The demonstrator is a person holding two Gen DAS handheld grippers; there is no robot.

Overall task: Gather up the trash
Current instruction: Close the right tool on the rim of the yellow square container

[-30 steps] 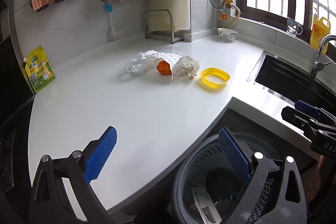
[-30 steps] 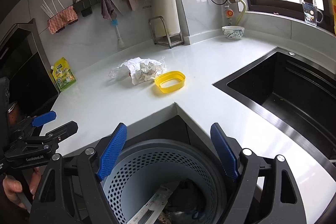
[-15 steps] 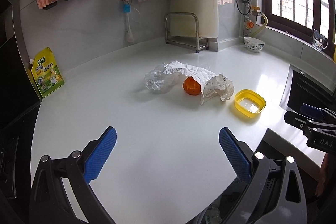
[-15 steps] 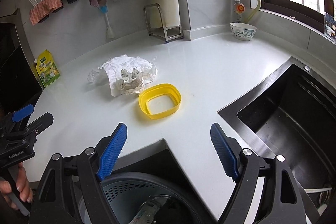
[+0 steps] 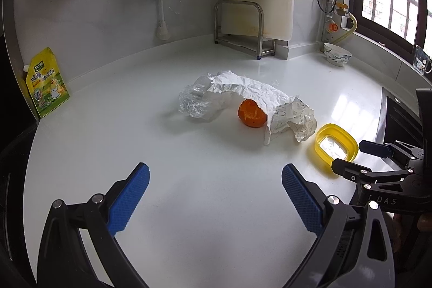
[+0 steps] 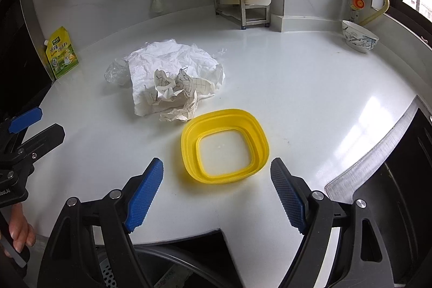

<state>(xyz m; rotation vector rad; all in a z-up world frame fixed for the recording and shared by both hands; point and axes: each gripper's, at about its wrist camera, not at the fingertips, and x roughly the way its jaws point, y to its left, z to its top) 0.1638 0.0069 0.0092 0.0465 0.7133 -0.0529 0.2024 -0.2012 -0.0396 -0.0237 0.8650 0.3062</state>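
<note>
On the white counter [image 5: 189, 180] lie crumpled white paper [image 5: 259, 93], a clear plastic wrapper [image 5: 194, 101] and an orange peel [image 5: 251, 114] half under the paper. A yellow lid ring [image 6: 225, 146] lies to their right; it also shows in the left wrist view [image 5: 336, 143]. My left gripper [image 5: 214, 196] is open and empty, short of the peel. My right gripper [image 6: 216, 196] is open and empty, just short of the yellow ring. The paper [image 6: 172, 77] and wrapper [image 6: 116, 72] lie beyond it.
A yellow pouch [image 5: 47, 82] leans at the back left wall. A metal rack [image 5: 240, 29] and a bowl [image 5: 337, 58] stand at the back. The black sink [image 6: 405, 180] is at the right. A grey bin rim [image 6: 113, 269] shows below the counter edge.
Both grippers have moved up from over the bin and forward over the counter toward the trash. The bin has dropped almost out of view. Both stay open.
</note>
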